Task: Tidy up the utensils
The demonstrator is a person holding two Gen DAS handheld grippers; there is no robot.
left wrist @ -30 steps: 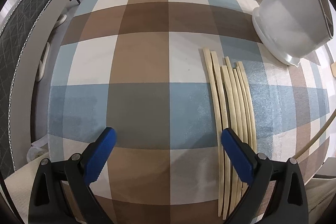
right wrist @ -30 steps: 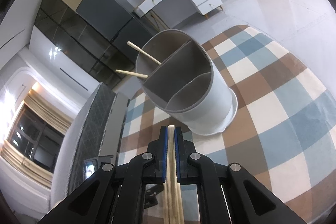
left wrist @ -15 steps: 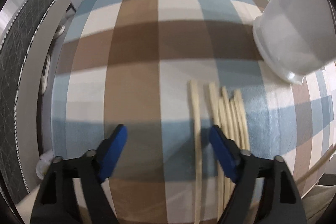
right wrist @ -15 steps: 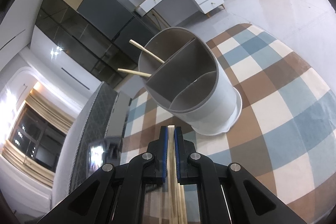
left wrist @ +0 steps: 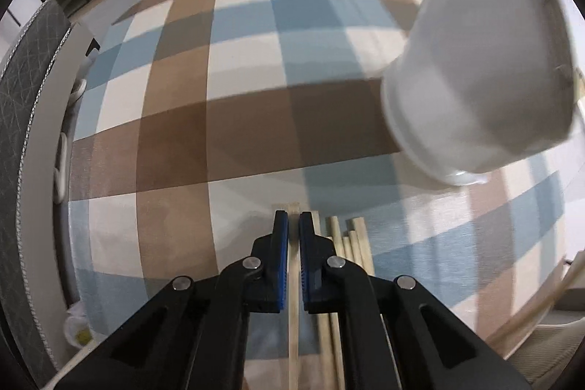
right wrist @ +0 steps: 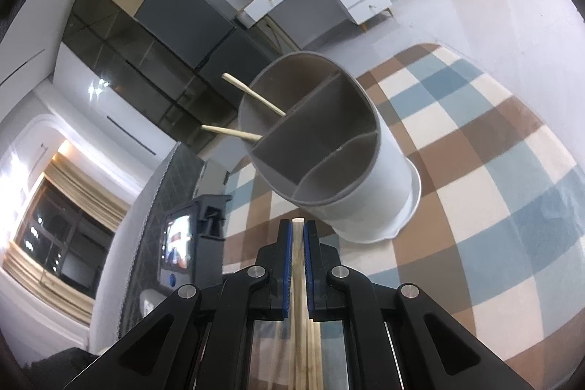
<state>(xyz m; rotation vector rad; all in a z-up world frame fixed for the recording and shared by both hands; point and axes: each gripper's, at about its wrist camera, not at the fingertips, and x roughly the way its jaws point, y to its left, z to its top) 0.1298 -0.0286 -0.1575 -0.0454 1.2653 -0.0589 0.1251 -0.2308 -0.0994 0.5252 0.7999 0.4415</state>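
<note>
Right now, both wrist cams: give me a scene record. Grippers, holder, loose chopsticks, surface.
left gripper: jaws just closed, shut on one chopstick
right gripper: shut on another chopstick
holder: grey, divided into compartments, standing on the rug
in holder: two chopsticks in the far compartment, leaning out
loose chopsticks: bundle on the rug, right of left gripper
surface: checked rug

Beneath the pale grey holder [right wrist: 351, 178], whose inner dividers are darker grey-brown, spreads a rug [left wrist: 237, 119] checked in brown, blue and cream. Beside the holder lie light wooden chopsticks [left wrist: 351, 243].
</note>
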